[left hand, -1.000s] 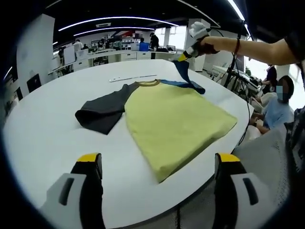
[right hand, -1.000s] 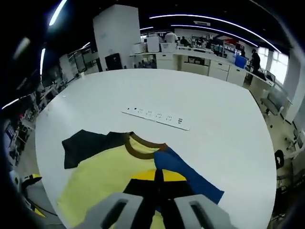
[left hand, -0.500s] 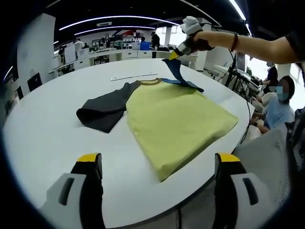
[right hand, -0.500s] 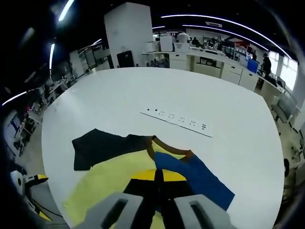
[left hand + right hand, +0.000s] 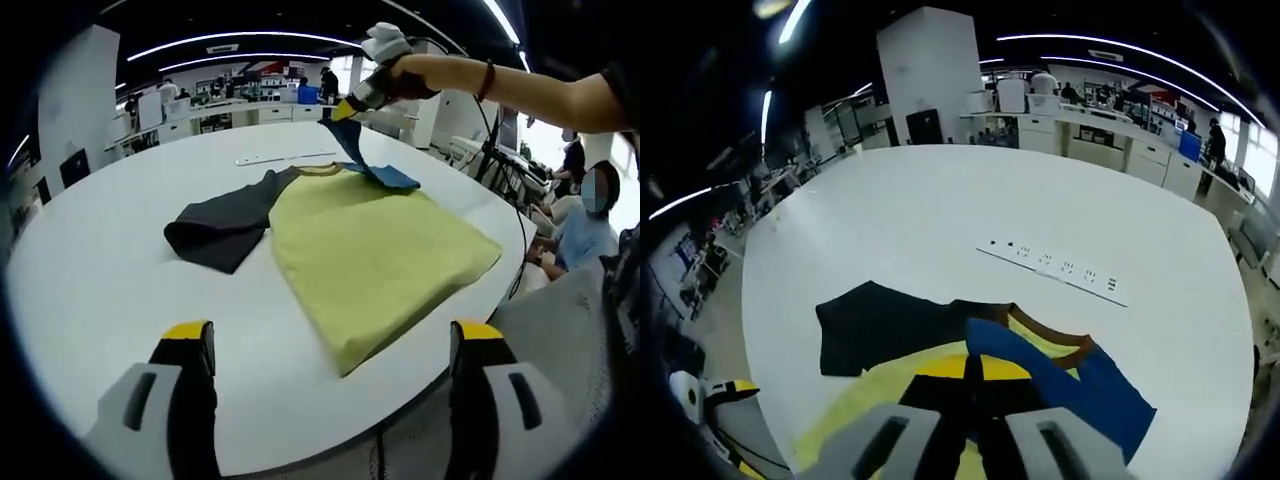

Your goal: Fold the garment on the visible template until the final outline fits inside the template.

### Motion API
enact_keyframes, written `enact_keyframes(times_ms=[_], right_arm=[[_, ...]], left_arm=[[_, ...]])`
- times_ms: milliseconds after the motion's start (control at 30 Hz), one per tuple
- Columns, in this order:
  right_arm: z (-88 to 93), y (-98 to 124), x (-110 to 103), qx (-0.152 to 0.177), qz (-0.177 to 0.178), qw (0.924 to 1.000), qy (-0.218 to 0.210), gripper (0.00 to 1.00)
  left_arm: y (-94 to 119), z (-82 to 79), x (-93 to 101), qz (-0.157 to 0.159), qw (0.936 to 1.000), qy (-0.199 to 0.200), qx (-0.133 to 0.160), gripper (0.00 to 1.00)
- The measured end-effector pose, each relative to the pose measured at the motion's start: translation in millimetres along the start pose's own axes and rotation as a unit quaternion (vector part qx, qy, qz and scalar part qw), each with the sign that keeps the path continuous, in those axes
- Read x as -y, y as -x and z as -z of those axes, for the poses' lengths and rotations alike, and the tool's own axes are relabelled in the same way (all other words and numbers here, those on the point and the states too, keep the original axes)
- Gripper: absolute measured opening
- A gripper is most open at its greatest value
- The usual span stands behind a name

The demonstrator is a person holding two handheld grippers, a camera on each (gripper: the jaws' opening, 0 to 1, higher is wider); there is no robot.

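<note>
A: Item 1, left gripper view, L to R. We log the white table, round, w/ the garment lying flat on it. Farthest left part: the dark sleeve, spread on the tabletop.

B: Agreed. Next the yellow body of the garment, wide, one corner near the table edge toward us. Brown collar at the far end.

A: Then the blue sleeve, lifted off the table, pinched by the right gripper up top; a hand in a white glove holds that gripper.

B: Left gripper: jaws spread wide apart, nothing between them, above the near table edge, well apart from the garment.

A: Far right, a seated person beside the table.

B: Item 2, right gripper view, L to R. Dark sleeve, then collar, then blue sleeve running down into the jaws, which are clamped on it.

A: Beyond the collar, a long white strip w/ small dark marks lies on the table. We can't tell what it is.
</note>
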State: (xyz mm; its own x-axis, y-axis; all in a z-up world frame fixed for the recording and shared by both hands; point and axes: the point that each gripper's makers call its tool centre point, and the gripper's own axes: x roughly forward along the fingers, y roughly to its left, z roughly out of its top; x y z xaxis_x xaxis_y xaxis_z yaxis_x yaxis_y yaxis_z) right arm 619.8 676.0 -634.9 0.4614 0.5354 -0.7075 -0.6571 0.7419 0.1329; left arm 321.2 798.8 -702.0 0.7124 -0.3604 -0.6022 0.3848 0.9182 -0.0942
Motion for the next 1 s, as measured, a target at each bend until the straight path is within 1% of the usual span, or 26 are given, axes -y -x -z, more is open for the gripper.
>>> enact_keyframes(times_ms=[233,333,567,767,867,1000], right_arm=[[0.5,-6,-21,0.003,-0.013,0.9997,0.021,0.00],[2.2,-8,-29,0.002,-0.017,0.9992,0.035,0.00],[6.4,-14,-49,0.001,-0.039,0.9981,0.048,0.00],[13.1,-21,-69,0.000,-0.058,0.9966,0.059,0.00],[19.3,-25,-79,-0.003,-0.069,0.9945,0.078,0.00],[26.8,-31,-83,-0.012,-0.071,0.9932,0.091,0.00]], left_arm=[[0,6.2,-0.9,-0.002,0.9999,0.002,-0.010,0.94],[0,5.4,-1.7,-0.003,0.9999,0.004,-0.009,0.94],[0,5.3,-3.0,-0.005,0.9999,0.005,-0.008,0.93],[3,8.2,-3.2,-0.007,0.9999,0.007,-0.009,0.93],[4,10.1,-5.0,-0.011,0.9998,0.010,-0.010,0.93],[5,10.7,-6.4,-0.013,0.9998,0.013,-0.010,0.93]])
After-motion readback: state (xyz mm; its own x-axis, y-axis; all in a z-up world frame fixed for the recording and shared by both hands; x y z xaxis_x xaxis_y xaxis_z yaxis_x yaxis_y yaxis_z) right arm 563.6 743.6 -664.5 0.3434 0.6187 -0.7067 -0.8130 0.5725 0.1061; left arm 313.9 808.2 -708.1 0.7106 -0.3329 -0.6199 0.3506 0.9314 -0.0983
